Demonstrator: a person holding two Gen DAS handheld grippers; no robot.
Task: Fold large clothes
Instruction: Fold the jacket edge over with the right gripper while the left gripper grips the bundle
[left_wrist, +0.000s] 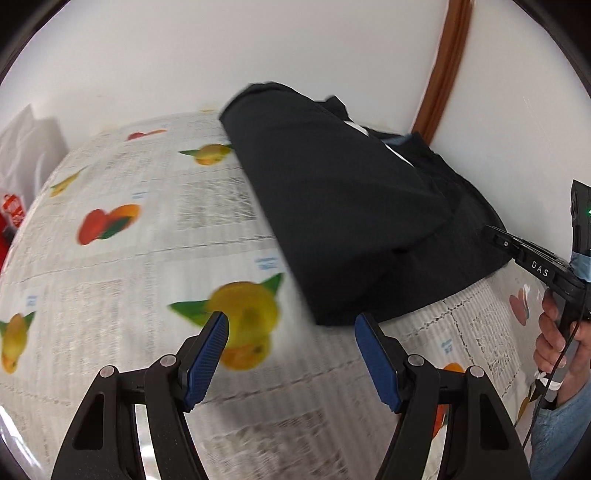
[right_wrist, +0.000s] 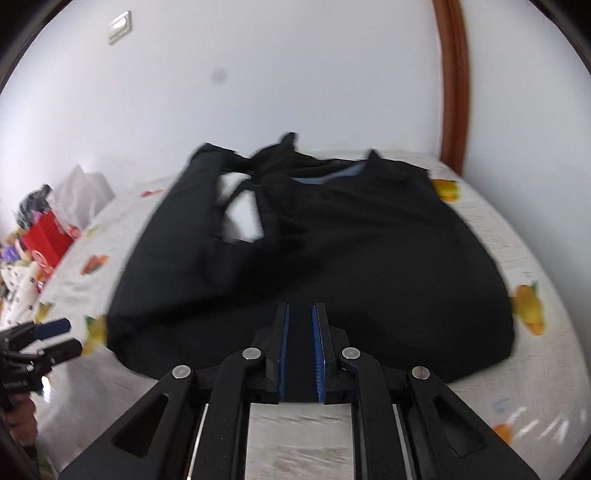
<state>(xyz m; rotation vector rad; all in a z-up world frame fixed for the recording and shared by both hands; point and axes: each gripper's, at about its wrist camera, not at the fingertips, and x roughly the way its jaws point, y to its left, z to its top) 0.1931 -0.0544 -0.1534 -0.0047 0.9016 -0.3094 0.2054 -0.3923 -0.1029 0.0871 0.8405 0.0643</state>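
A black garment (right_wrist: 332, 251) lies on the table, its left side folded over the middle; a white patch and a blue inner collar show near its far end. It also shows in the left wrist view (left_wrist: 343, 206). My right gripper (right_wrist: 301, 314) is nearly closed on the garment's near hem, with cloth between its blue pads. It shows in the left wrist view (left_wrist: 495, 236) at the garment's right edge. My left gripper (left_wrist: 291, 325) is open and empty above the tablecloth, just left of the garment's near corner. It shows in the right wrist view (right_wrist: 61, 336).
The table carries a newsprint tablecloth with fruit prints (left_wrist: 129, 258). A red box (right_wrist: 46, 240) and white bags (right_wrist: 79, 195) stand at the far left. A white wall and a brown door frame (right_wrist: 452, 81) rise behind the table.
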